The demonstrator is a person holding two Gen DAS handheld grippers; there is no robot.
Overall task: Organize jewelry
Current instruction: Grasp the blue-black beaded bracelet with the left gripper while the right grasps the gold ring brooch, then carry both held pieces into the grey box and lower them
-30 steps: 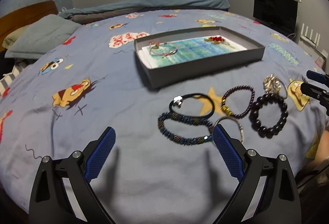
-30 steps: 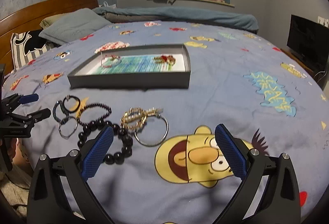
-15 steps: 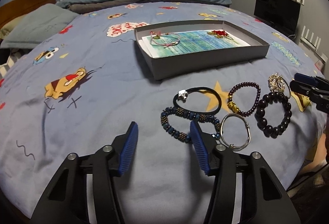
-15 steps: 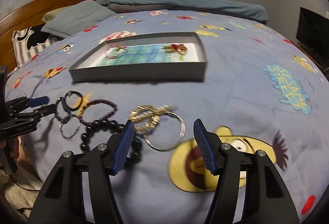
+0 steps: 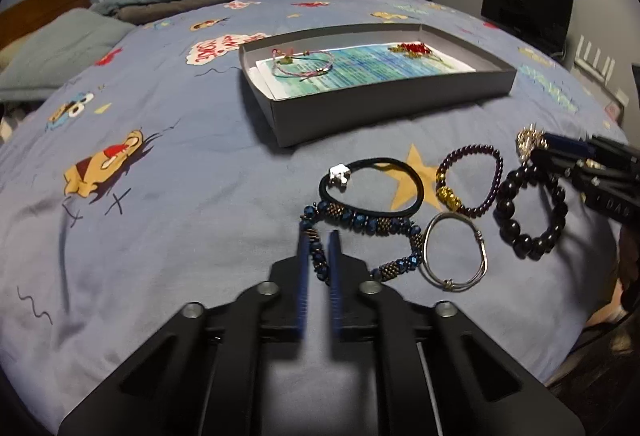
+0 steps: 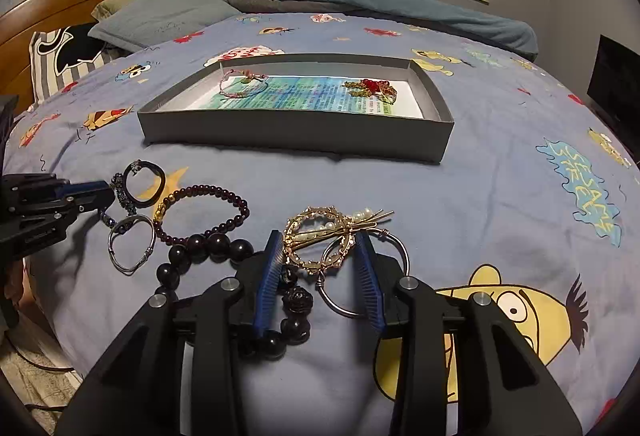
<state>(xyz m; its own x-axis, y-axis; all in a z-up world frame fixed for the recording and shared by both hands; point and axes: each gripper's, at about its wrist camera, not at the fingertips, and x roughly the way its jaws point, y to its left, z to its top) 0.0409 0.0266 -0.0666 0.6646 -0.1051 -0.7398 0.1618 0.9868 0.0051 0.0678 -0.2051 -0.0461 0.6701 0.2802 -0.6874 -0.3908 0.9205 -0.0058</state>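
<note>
Blue beaded bracelet pinched in left gripper; gold brooch between closing right gripper.

Glossy black bead bracelet; shiny silver metal bangle; gold metal pearl brooch; matt grey cardboard box; soft cloth bedsheet.

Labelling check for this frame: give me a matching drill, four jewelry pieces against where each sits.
Things:
1. blue beaded bracelet
2. gold pearl brooch
3. pink cord bracelet
4. red-and-gold trinket

Places:
A. right end of grey box
B. between right gripper pads
C. left end of grey box
D. in left gripper pads

Pairs: 1-D, 2-B, 3-C, 4-A
</note>
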